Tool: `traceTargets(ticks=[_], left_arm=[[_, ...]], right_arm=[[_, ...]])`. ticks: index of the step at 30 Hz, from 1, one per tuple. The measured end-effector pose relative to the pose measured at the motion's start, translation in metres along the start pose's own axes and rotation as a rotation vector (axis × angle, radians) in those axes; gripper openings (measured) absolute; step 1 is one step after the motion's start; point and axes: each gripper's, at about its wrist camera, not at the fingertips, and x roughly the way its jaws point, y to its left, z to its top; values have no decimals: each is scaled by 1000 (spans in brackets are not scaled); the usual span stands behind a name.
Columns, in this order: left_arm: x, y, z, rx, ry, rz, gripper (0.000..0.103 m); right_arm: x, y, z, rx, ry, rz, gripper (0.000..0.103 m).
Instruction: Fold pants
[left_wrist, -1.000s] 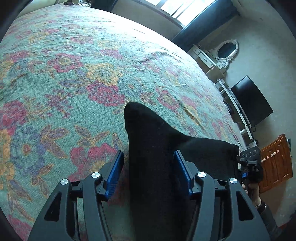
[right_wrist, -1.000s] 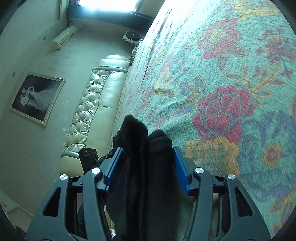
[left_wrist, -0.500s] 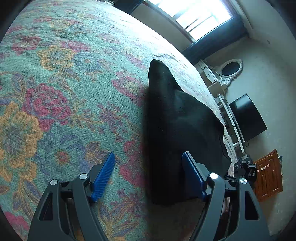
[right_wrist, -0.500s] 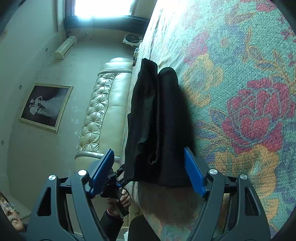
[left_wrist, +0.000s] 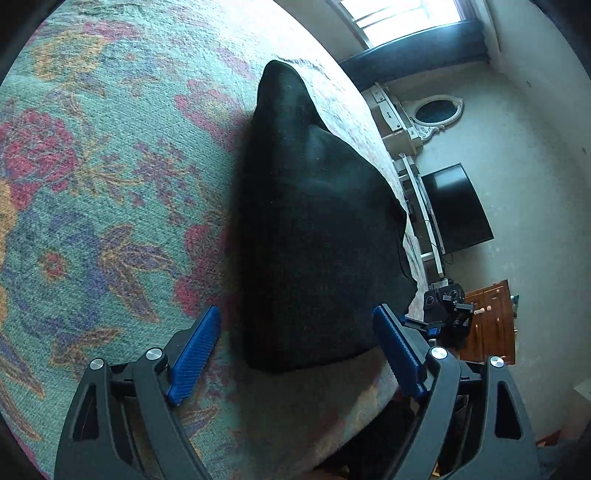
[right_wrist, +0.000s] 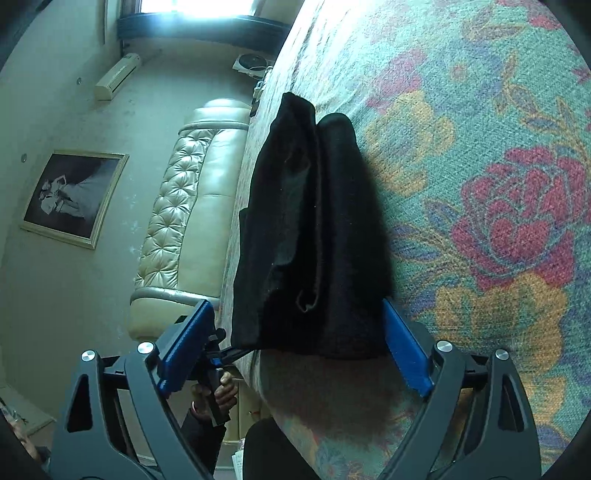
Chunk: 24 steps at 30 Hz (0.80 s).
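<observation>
Left wrist: folded black pants (left_wrist: 317, 236), floral bedspread (left_wrist: 110, 184)

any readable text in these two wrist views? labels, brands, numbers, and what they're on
None readable in either view.
Folded black pants: no tag or label visible.
Floral green bedspread: pattern only, no lettering.
Dark flat TV screen: blank.
White wall air conditioner: any badge is too small to read.
Framed dark picture: an image, no legible caption.
Blue-padded tools: no markings visible.
</observation>
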Motion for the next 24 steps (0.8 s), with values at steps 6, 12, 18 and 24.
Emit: traceTargets(ticks=[6,12,18,24], left_arm=[[15,-10,-2,25,-13,25,74],[16,-9,4,65,16,68,50],[20,-9,4,92,4,47,53],[5,-45,-13,196,-107,279,78]], right_arm=[[-5,-18,-7,47,-2,-41,30],[-11,-7,-14,-8,-18,-79,24],[-18,-26,-17,38,-24,-13,28],[-48,-17,-37,37,-87,-91,49]])
